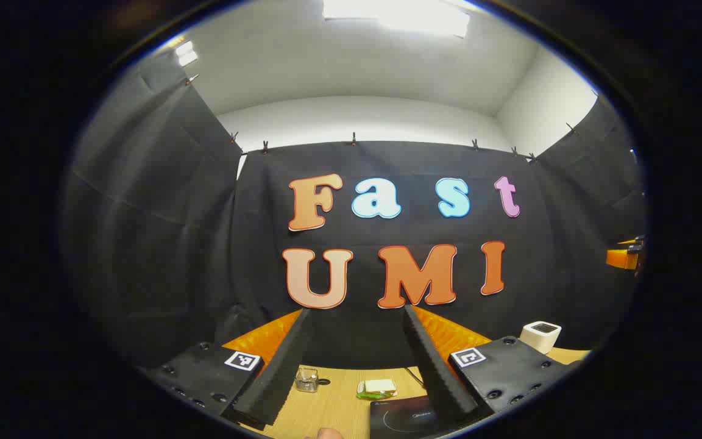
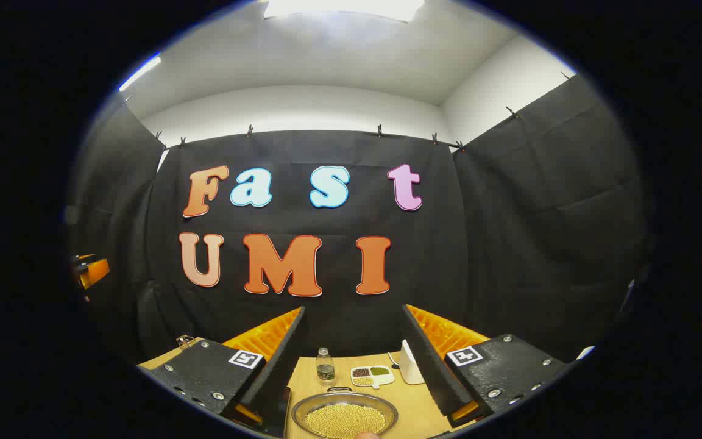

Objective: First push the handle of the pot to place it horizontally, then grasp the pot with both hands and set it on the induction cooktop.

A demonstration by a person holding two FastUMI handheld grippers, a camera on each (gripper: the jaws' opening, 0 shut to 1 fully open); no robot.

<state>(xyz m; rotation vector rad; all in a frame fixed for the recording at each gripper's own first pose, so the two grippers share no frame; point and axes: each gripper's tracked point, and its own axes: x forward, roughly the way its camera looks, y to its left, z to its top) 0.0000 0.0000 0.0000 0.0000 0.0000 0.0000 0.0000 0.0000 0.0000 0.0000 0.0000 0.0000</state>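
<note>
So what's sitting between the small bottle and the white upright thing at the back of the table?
In the right gripper view, a divided dish holding three kinds of beans or grains lies between the bottle and the white object.

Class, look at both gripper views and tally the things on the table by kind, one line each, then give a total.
Cooktop: 1
Glass jar: 1
Bottle: 1
Pan of beans: 1
Divided dish: 1
White box: 1
Plate with sponge: 1
Total: 7
</note>
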